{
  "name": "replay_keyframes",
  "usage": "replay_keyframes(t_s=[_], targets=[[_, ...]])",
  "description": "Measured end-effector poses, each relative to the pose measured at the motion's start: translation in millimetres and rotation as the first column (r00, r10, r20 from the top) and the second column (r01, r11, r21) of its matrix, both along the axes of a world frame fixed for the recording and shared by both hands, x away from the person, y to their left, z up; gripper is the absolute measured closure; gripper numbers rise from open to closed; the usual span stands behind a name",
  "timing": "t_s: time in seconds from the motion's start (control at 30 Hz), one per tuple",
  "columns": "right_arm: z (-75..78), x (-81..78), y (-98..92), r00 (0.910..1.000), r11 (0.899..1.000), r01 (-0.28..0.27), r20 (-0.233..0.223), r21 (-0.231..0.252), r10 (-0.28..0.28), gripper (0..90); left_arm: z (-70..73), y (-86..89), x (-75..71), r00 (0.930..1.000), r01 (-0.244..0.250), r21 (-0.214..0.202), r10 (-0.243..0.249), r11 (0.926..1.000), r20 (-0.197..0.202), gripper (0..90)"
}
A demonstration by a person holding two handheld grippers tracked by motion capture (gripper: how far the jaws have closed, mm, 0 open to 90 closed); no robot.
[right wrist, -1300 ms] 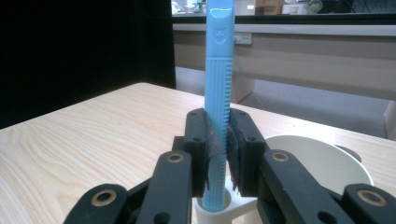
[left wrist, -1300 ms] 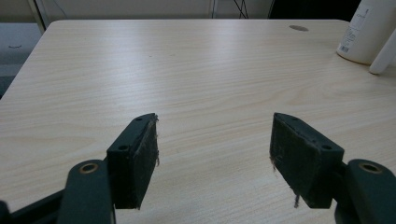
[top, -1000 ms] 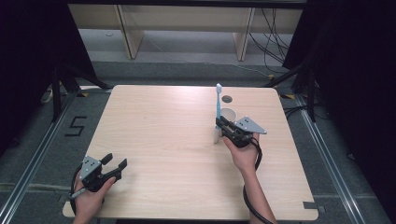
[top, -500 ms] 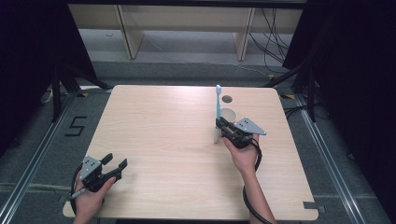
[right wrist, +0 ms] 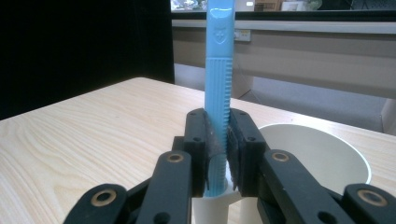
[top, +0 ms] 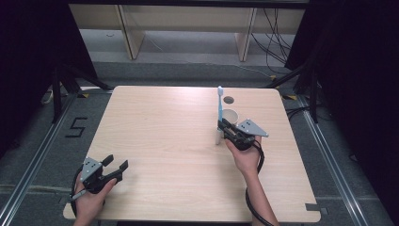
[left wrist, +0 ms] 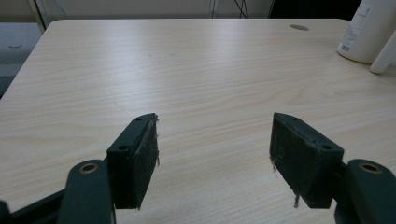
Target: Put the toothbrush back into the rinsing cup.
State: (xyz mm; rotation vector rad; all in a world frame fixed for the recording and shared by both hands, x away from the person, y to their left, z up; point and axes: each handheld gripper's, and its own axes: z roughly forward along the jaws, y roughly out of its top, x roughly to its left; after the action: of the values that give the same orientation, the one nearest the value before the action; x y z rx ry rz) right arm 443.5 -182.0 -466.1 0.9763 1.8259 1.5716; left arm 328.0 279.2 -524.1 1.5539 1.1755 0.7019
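Note:
A light blue toothbrush (top: pixel 219 106) stands upright right of the table's middle. My right gripper (top: pixel 223 126) is shut on its ribbed handle (right wrist: pixel 218 70), and the pads press on both sides in the right gripper view. Under the handle's lower end is a small white piece (top: pixel 218 137) whose shape I cannot make out. A white paper cup (top: pixel 229 115) stands open-topped just behind and to the right of the jaws (right wrist: pixel 317 154). My left gripper (top: pixel 115 162) rests at the table's near left corner, open, with bare tabletop between its pads (left wrist: pixel 214 149).
The light wooden table (top: pixel 160 127) has a round cable hole (top: pixel 229 100) near its far edge. The left gripper view shows the white cup (left wrist: pixel 369 28) and a slanted white piece (left wrist: pixel 385 56) at the top right. Shelving and cables lie beyond the table.

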Motion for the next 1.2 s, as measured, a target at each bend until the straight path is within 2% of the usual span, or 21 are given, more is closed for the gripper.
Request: replay_keyframes(t_s=[0.53,0.57,0.6,0.63,0.67,0.7,0.77,0.97,1.07,1.13,1.2], targets=[[-1.7,0.1,0.1,1.0000,1.000,-0.006,0.005,-0.006,0.006,79.0,0.0,-0.1,0.2,1.0000,0.001,0.002,-0.001,1.0000,-0.001,32.2],[-1.9,1.1,-0.5,0.9996,1.000,-0.012,0.024,-0.017,0.012,79.0,0.0,-0.1,0.3,1.0000,0.001,0.002,-0.001,1.0000,-0.001,32.1],[-1.8,0.7,-0.9,0.9998,1.000,-0.017,0.008,-0.019,0.018,79.0,0.0,-0.2,0.3,1.0000,0.001,0.002,-0.001,1.0000,-0.001,32.2],[-2.1,-1.5,0.4,0.9998,1.000,-0.010,-0.015,0.000,0.010,79.0,0.0,-0.2,0.2,1.0000,0.001,0.002,-0.001,1.0000,-0.001,32.1],[-2.2,0.1,-0.3,0.9999,1.000,0.001,0.011,-0.019,0.000,79.0,0.5,-0.2,-0.4,1.0000,-0.003,0.008,0.003,1.0000,-0.007,32.1],[-2.1,-0.3,-0.3,0.9999,1.000,-0.013,-0.005,-0.021,0.013,78.9,0.5,-0.2,-0.4,1.0000,-0.003,0.010,0.003,0.9999,-0.008,32.1],[-2.6,-0.5,0.4,0.9998,1.000,-0.016,-0.008,-0.015,0.016,78.7,0.5,-0.2,-0.4,1.0000,-0.003,0.010,0.003,0.9999,-0.009,32.2],[-2.6,-0.3,-0.5,0.9998,1.000,-0.018,-0.005,-0.014,0.018,76.7,0.5,-0.3,-0.4,1.0000,-0.003,0.010,0.003,0.9999,-0.008,32.2],[-2.1,-0.4,-2.3,0.9997,0.999,-0.012,0.022,-0.036,0.012,75.1,0.6,-0.2,-0.5,1.0000,-0.004,0.010,0.004,0.9999,-0.009,32.2],[-2.2,-2.6,-1.0,0.9998,1.000,-0.019,-0.008,-0.018,0.019,73.8,0.5,-0.2,-0.4,1.0000,-0.003,0.010,0.003,0.9999,-0.008,32.2],[-2.2,-2.5,-2.4,0.9999,1.000,-0.012,0.012,-0.028,0.012,71.9,0.6,-0.2,-0.5,1.0000,-0.004,0.010,0.004,0.9999,-0.009,32.2]])
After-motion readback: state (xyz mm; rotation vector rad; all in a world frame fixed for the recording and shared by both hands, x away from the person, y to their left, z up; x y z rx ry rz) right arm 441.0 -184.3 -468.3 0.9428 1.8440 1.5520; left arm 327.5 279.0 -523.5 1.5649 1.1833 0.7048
